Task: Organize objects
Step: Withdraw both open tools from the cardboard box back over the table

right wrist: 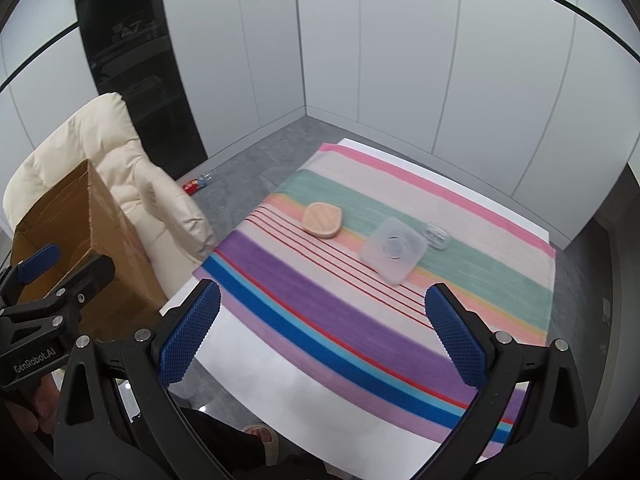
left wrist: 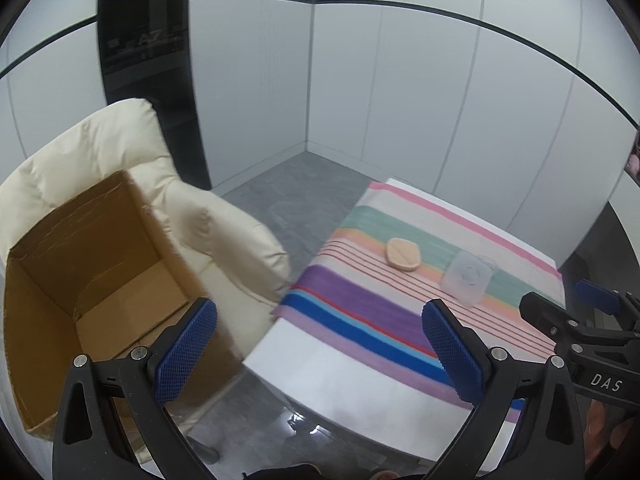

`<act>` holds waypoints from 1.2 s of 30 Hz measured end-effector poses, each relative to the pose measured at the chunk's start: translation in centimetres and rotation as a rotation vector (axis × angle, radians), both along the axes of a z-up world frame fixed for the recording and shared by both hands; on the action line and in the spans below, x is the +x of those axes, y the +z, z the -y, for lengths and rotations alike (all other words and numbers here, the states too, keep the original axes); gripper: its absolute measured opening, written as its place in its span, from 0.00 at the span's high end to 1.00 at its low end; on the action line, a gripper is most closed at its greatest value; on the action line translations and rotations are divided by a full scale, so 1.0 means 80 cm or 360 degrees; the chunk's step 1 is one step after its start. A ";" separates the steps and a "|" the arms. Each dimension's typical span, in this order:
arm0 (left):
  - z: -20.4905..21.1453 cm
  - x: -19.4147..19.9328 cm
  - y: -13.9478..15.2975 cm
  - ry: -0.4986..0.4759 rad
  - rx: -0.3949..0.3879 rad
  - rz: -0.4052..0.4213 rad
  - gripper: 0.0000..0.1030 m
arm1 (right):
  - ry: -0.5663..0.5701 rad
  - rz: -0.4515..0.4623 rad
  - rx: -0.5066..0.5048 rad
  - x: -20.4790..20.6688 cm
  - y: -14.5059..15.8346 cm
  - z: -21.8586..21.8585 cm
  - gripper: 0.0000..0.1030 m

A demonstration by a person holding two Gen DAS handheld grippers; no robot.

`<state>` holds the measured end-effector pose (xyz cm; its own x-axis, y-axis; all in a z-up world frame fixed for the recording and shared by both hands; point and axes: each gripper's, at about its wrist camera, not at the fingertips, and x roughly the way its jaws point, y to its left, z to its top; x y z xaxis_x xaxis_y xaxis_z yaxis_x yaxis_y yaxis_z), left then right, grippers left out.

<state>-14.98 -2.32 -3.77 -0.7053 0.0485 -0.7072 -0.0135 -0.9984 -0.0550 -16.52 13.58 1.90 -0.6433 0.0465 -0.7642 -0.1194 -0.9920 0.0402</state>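
A tan oval wooden piece (right wrist: 322,219) lies on the striped cloth (right wrist: 320,320) on the white table; it also shows in the left wrist view (left wrist: 403,253). Right of it lies a frosted square plastic lid (right wrist: 393,249), also in the left wrist view (left wrist: 467,277), and a small clear container (right wrist: 437,235) beyond it. My left gripper (left wrist: 318,354) is open and empty, held above the gap between the table and an open cardboard box (left wrist: 92,280). My right gripper (right wrist: 320,340) is open and empty above the table's near part.
The cardboard box (right wrist: 80,232) sits on a cream padded armchair (left wrist: 224,232) left of the table. A small red and clear item (right wrist: 198,183) lies on the grey floor. White wall panels and a dark column (right wrist: 132,60) stand behind.
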 end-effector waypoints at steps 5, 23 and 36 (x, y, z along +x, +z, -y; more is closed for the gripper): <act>-0.030 -0.001 0.002 -0.0061 -0.0014 -0.0014 0.00 | -0.0051 0.0003 -0.0001 0.012 -0.001 -0.025 0.00; -0.139 -0.001 0.001 -0.0316 -0.0033 -0.0011 0.00 | -0.0279 0.0019 0.0018 0.068 -0.002 -0.122 0.00; -0.199 -0.003 -0.012 -0.0465 -0.0103 0.0014 0.00 | -0.0354 0.0042 0.0030 0.096 -0.003 -0.158 0.00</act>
